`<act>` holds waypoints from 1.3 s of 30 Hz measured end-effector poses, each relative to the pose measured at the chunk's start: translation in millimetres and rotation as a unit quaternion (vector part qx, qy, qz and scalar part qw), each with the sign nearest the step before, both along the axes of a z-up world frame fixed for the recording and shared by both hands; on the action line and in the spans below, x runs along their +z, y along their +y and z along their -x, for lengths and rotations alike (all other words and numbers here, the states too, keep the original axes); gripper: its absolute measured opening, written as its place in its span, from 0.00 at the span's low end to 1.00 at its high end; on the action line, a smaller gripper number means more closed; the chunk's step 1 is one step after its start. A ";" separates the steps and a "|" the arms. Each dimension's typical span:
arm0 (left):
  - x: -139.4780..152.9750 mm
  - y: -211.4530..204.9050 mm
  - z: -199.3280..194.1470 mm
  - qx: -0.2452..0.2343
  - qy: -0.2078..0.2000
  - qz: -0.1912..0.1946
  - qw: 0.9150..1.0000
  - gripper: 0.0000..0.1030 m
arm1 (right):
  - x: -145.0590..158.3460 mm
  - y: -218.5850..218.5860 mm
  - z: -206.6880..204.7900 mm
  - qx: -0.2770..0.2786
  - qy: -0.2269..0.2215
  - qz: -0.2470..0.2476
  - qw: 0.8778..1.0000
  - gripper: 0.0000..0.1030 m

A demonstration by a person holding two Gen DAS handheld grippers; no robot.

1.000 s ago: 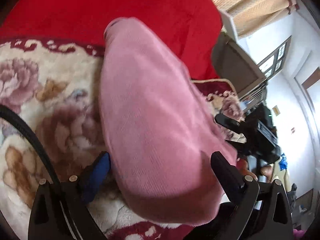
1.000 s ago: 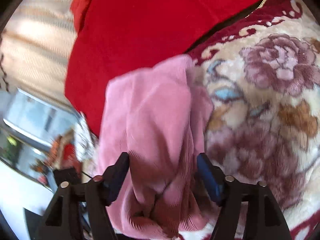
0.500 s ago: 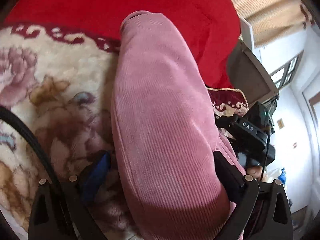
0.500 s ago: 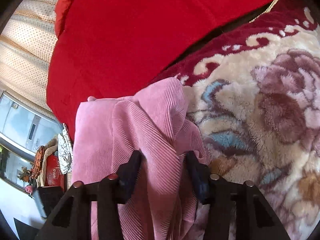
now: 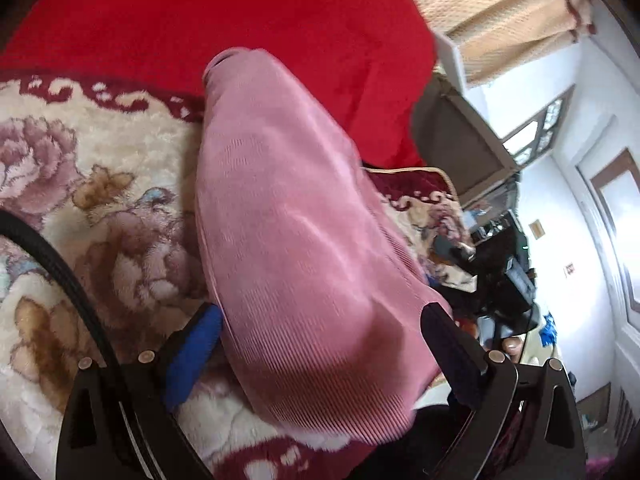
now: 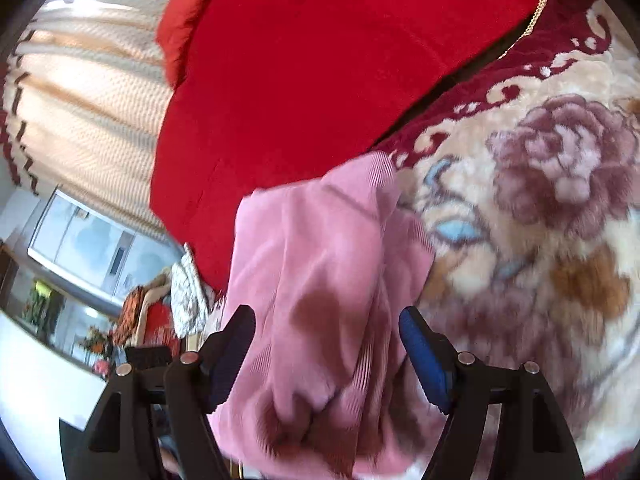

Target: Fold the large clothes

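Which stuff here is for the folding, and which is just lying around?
For the folding:
pink ribbed garment
left gripper, jaws wide around it
right gripper, jaws opening, garment between them

Just lying around:
floral blanket
red cover
curtain
black cable

- The left hand-held gripper point(image 5: 320, 354) points forward and down. Its two fingers stand wide apart, one blue pad point(image 5: 192, 356) on the left and a dark pad on the right.
- The right hand-held gripper point(image 6: 326, 352) also tilts downward. Its jaws are opening, and pink cloth lies between them without either pad clearly pressing on it.
- A fingertip point(image 5: 511, 346) of the person shows just beyond the left gripper's right finger.
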State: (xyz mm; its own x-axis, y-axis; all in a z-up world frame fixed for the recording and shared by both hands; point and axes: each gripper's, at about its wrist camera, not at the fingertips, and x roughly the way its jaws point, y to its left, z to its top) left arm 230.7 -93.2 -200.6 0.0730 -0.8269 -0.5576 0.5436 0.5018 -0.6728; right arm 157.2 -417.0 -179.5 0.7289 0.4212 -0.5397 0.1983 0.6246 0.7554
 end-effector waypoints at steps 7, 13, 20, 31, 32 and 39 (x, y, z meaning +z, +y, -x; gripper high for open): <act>-26.9 -8.8 24.5 -0.025 -0.020 -0.108 0.994 0.99 | -9.0 44.0 15.2 0.071 0.032 0.089 0.993 0.75; -19.3 -15.3 37.5 -0.029 -0.058 -0.131 0.989 0.99 | -19.7 57.0 13.1 0.059 0.062 0.153 0.984 0.76; 28.6 13.6 38.3 -0.023 -0.131 -0.068 0.989 0.99 | 5.7 41.7 32.7 0.014 -0.004 0.137 0.990 0.77; 1.6 12.7 3.7 0.081 -0.077 -0.114 0.987 0.99 | 15.4 59.9 25.9 0.011 -0.058 0.157 0.986 0.73; -1.3 10.6 2.0 0.081 -0.063 -0.105 0.989 0.99 | 4.2 62.0 17.5 0.021 -0.026 0.158 0.987 0.73; 5.6 6.4 10.3 0.084 -0.105 -0.128 0.983 0.99 | -6.2 55.8 10.1 0.008 0.013 0.163 0.987 0.72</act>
